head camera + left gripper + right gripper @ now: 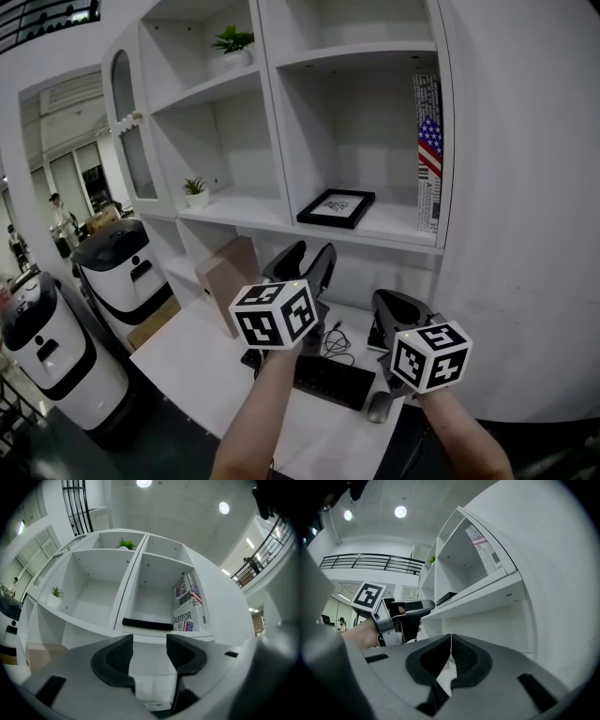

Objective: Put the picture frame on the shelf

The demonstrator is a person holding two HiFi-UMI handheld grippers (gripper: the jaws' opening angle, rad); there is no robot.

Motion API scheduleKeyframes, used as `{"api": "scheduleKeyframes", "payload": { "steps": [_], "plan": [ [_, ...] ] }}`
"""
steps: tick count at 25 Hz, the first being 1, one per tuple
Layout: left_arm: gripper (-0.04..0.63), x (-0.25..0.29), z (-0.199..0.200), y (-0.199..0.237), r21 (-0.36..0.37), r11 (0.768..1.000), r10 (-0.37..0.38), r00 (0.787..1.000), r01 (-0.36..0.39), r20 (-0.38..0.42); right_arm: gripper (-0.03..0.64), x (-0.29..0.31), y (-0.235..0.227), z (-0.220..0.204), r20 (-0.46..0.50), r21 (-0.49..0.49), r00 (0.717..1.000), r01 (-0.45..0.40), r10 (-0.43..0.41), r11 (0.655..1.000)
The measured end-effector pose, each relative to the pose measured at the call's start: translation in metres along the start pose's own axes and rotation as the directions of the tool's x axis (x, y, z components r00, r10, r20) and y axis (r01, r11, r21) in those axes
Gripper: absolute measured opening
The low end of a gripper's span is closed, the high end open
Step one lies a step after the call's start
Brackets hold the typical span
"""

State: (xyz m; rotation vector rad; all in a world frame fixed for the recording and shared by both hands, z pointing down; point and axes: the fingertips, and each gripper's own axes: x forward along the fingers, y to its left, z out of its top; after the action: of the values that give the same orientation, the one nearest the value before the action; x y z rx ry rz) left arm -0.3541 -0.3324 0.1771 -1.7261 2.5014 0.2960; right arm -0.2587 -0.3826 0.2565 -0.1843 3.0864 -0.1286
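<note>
Picture frame (336, 207), just one, lies on shelf (398, 223).

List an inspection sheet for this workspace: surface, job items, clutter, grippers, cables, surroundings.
Surface: white desk below a white shelf unit.
Job's things: picture frame lies flat in a shelf compartment; neither gripper is on it.
Clutter: flag-printed book upright beside the frame; upper potted plant; lower potted plant; keyboard and mouse on the desk.
Grippers: left gripper jaws apart, empty; right gripper jaws together, empty.
Cables: loose cable by the keyboard.
Surroundings: white robot and nearer white robot at left; person far behind.
</note>
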Motion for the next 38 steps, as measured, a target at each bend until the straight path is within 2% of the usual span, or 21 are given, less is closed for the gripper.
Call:
{"api": "scheduleKeyframes", "payload": {
  "steps": [11, 16, 26, 31, 38],
  "plan": [
    [0.119, -0.054, -0.058, 0.005, 0.104, 0.993, 0.068, 0.993, -0.059, -0.091, 0.002, -0.015, 0.017, -0.026, -0.03, 0.036, 0.999, -0.024, 0.025, 0.999],
    [0.086, -0.074, -0.079, 0.005, 0.149, 0.987, 0.083, 0.987, -0.063, -0.135, 0.002, -0.023, 0.023, -0.039, -0.047, 0.05, 0.999, -0.022, 0.025, 0.998],
    [0.049, -0.115, -0.114, 0.006, 0.115, 0.991, 0.083, 0.979, -0.062, -0.184, 0.002, -0.043, 0.034, -0.067, -0.076, 0.087, 0.997, -0.005, 0.012, 0.996],
    [0.031, -0.14, -0.14, 0.007, 0.122, 0.99, 0.095, 0.969, -0.069, -0.228, 0.002, -0.06, 0.039, -0.092, -0.114, 0.07, 0.993, 0.021, -0.013, 0.997],
    [0.025, -0.173, -0.167, 0.013, 0.082, 0.99, 0.129, 0.956, -0.112, -0.264, 0.002, -0.085, 0.044, -0.126, -0.173, 0.077, 0.985, 0.041, -0.028, 0.996]
  ]
}}
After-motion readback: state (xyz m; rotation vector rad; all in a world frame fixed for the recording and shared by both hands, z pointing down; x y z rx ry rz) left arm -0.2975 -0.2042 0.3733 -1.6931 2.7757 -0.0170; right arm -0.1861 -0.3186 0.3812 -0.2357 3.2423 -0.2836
